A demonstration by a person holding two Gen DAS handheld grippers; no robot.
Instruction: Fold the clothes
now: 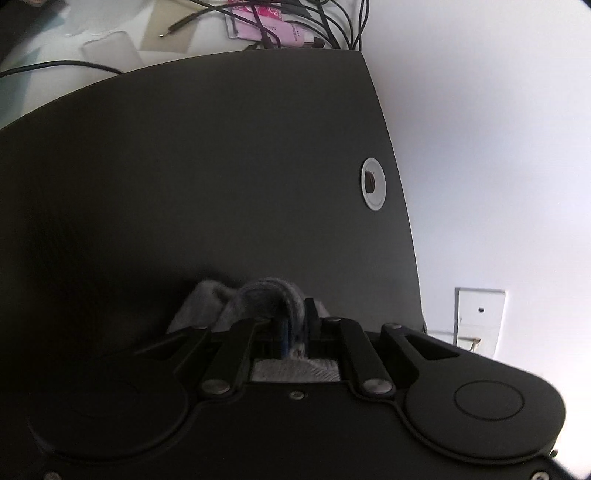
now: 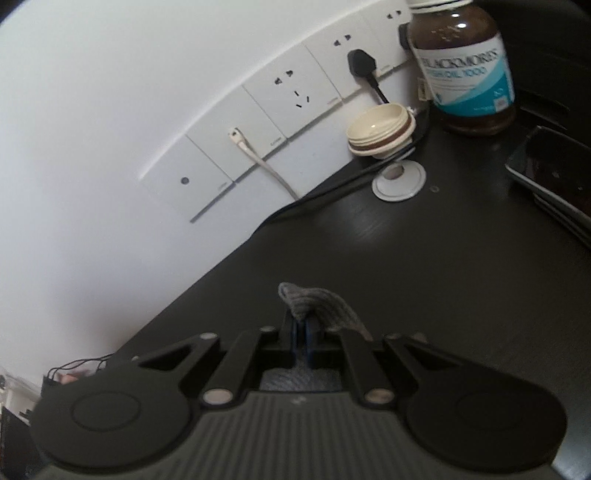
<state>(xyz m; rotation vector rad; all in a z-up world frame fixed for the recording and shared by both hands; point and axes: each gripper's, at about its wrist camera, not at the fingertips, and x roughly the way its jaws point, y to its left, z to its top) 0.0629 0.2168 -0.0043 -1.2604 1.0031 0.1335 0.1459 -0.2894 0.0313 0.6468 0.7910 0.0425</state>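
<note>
Desk: dark desk top (image 1: 221, 177) filled both views, and its near and middle parts lay bare.
Left gripper: left gripper (image 1: 291, 325) sat low in the near foreground of its view, angled down at the desk; a thick roll of grey cloth (image 1: 273, 295) stood between its jaws, which were slightly parted, and whether the pads still pressed it could not be told.
Right gripper: right gripper (image 2: 304, 325) was likewise angled down, its jaws closed tight on a ribbed fold of the same grey cloth (image 2: 317, 302).
Cloth: it bunched just past each set of fingertips, close over the desk.
Open room: bare top ran ahead of both grippers to the wall.
Right edge, left view: the desk ended at a white wall (image 1: 498, 147), with a cable grommet (image 1: 373, 184) near that edge.
Far edge, left view: cables (image 1: 325, 22) and a pink packet (image 1: 273, 26) lay beyond.
Far side, right view: a socket strip (image 2: 288, 110), a cream lid (image 2: 380, 129), a brown bottle (image 2: 465, 70) and a dark tray (image 2: 554, 173) on the right.
</note>
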